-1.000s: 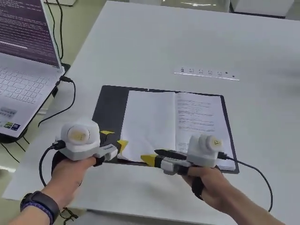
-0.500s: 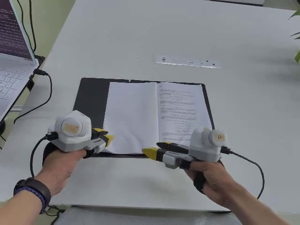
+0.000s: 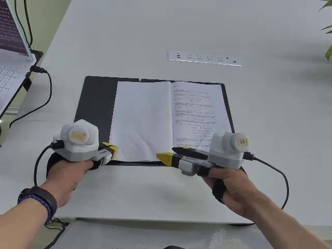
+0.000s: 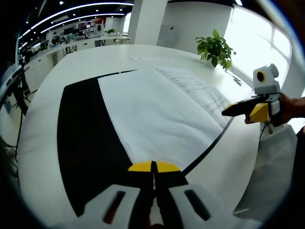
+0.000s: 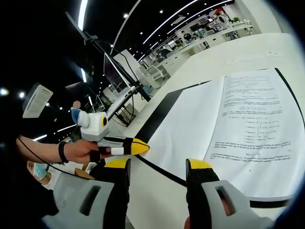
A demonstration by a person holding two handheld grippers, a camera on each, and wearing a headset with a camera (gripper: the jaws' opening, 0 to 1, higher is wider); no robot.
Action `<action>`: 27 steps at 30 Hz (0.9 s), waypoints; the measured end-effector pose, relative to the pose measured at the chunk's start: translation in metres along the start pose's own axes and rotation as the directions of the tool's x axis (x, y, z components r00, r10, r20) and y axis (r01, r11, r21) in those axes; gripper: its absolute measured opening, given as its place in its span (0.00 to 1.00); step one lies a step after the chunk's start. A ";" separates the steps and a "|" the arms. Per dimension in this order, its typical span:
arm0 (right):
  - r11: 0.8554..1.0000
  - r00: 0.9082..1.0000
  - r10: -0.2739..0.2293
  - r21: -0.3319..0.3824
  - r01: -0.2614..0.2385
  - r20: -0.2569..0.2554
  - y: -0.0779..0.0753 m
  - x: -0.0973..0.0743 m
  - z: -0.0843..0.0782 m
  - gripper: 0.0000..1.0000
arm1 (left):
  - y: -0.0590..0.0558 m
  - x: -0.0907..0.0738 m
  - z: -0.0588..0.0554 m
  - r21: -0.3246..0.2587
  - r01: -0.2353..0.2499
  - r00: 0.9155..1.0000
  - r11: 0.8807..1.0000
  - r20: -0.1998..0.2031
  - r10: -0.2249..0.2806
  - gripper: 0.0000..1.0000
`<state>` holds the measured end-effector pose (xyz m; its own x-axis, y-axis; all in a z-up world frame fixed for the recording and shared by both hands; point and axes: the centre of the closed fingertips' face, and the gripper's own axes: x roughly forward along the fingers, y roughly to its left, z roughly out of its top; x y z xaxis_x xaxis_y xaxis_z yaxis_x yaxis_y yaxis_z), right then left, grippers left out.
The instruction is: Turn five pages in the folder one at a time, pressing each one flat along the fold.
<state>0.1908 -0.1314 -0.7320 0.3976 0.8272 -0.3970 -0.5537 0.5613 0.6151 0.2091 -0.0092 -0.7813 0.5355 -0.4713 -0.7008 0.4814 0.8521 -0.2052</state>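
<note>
The folder (image 3: 96,111) lies open on the white table, its black inside cover at the left. A blank white page (image 3: 141,119) lies flat left of the fold and a printed page (image 3: 199,116) right of it. My left gripper (image 3: 110,151) is shut, its yellow tips at the folder's front edge by the blank page's near corner. In its own view the shut left gripper (image 4: 153,166) sits over the black cover (image 4: 83,138). My right gripper (image 3: 168,155) is open and holds nothing, just in front of the fold. The right gripper (image 5: 159,164) straddles the folder's front edge.
A laptop (image 3: 9,57) stands at the far left with a black cable (image 3: 44,96) trailing toward the folder. A power strip (image 3: 205,57) is set into the table behind the folder. Plant leaves (image 3: 328,52) reach in at the right. The table's front edge (image 3: 155,218) is close.
The head camera has swung right, sliding the laptop out to the left. My left gripper has drawn back left off the blank page's corner. The right gripper stays by the fold.
</note>
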 end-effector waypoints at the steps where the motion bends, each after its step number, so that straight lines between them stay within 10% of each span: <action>1: 1.000 1.000 0.000 0.000 0.000 -0.001 0.000 0.001 0.000 0.45 | 0.000 -0.001 0.002 -0.007 0.004 1.000 1.000 0.017 -0.004 0.00; 27: 0.996 0.997 -0.071 -0.064 0.068 -0.043 -0.039 0.023 0.023 0.32 | 0.004 0.001 0.002 0.058 -0.023 1.000 0.998 0.003 0.023 0.00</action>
<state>0.2385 -0.1346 -0.7490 0.4039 0.7856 -0.4688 -0.5708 0.6169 0.5419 0.2124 -0.0068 -0.7814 0.5485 -0.4525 -0.7031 0.5085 0.8481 -0.1490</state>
